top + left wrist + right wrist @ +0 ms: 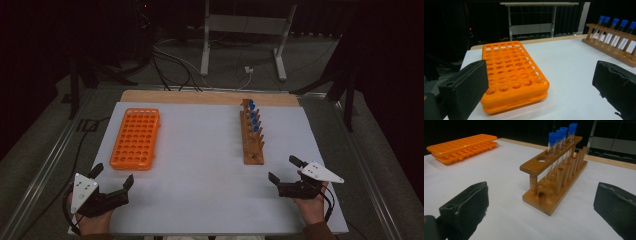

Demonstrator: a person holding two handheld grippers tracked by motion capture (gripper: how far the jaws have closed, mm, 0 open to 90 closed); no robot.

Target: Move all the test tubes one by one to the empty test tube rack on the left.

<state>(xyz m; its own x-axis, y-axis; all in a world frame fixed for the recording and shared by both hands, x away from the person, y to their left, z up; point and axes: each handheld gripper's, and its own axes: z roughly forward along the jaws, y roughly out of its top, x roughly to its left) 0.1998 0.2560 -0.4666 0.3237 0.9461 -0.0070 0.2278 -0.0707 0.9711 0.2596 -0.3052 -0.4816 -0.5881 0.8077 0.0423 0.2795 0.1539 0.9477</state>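
Racks, orange [135,139] and wooden [252,133], run lengthwise away; both hand-held grippers [111,176] [281,168] gape wide.

Each hand holds a black two-jaw tool. The left gripper [112,176] carries a pale grey three-cornered plate [82,191] dotted with small dark screws, and a black cable loops beside it. The right gripper [283,168] has the same plate [321,172] and a black cable. A brown sleeve [317,231] shows just behind the right gripper.

A lab: a wooden test-tube rack [554,180] with blue-capped tubes [553,138] and an orange tube tray [135,138].
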